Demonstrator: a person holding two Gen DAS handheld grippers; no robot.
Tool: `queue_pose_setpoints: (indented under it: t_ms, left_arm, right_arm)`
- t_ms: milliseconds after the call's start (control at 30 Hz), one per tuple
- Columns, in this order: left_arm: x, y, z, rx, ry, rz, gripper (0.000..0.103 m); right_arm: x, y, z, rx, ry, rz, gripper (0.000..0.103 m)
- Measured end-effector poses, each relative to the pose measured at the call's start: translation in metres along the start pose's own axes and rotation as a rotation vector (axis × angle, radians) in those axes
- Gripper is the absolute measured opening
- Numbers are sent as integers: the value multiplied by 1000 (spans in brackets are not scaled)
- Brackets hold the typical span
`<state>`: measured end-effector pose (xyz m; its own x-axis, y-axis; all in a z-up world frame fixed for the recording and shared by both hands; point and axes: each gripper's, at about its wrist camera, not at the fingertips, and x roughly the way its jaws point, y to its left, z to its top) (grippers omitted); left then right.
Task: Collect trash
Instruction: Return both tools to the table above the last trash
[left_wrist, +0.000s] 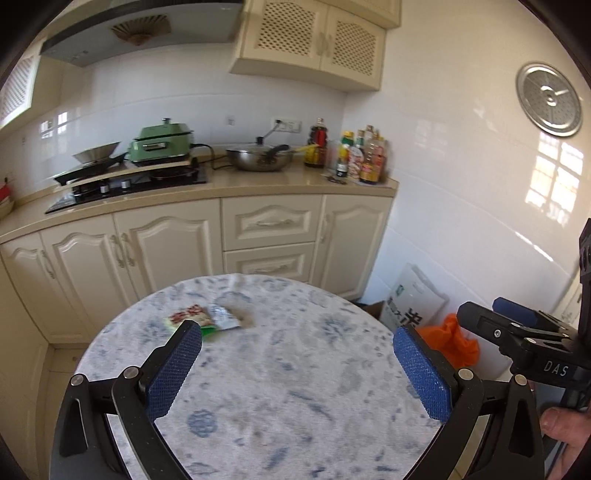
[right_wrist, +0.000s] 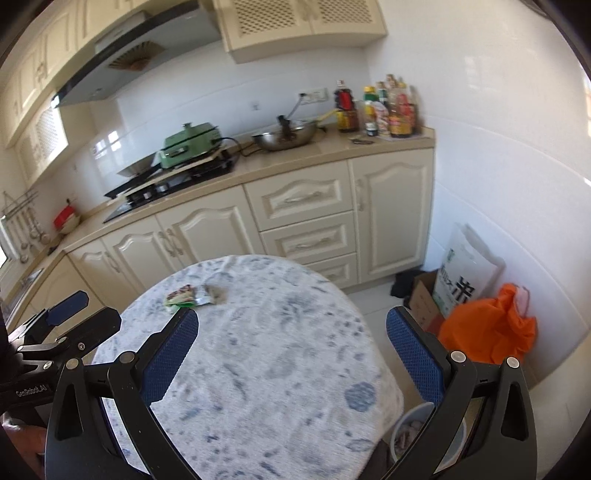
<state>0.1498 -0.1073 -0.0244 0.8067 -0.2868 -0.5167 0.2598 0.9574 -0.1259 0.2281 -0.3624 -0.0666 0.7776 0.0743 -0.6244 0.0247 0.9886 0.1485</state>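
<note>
Two empty snack wrappers lie on the far left part of a round table with a blue-flowered cloth (left_wrist: 280, 369): a red and green one (left_wrist: 188, 315) and a silver one (left_wrist: 225, 316) beside it. They also show in the right wrist view, red-green (right_wrist: 181, 295) and silver (right_wrist: 210, 293). My left gripper (left_wrist: 297, 347) is open and empty above the table, short of the wrappers. My right gripper (right_wrist: 291, 328) is open and empty over the table's right side. A small waste bin (right_wrist: 410, 432) with crumpled paper stands on the floor under the table's right edge.
An orange plastic bag (right_wrist: 487, 328), a white rice sack (right_wrist: 465, 273) and a cardboard box (right_wrist: 421, 295) stand on the floor by the right wall. Cream cabinets (left_wrist: 177, 247) run behind the table, with a stove, a green cooker, a wok and bottles on the counter.
</note>
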Motion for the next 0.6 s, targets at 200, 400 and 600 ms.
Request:
queue_pose_setpoints:
  t_ms: [200,400,600]
  left_arm:
    - [-20,40,-4,-42,-14,82,102]
    - [-30,76,-11,-75,-22,162,102]
    - [-13,111,-19,-119,4,204,102]
  right_arm:
    - [21,44,7,-70,13,74,103]
    - [48,80,9,-121,43,126,103]
    - [81,109,8,-167,89,147,103]
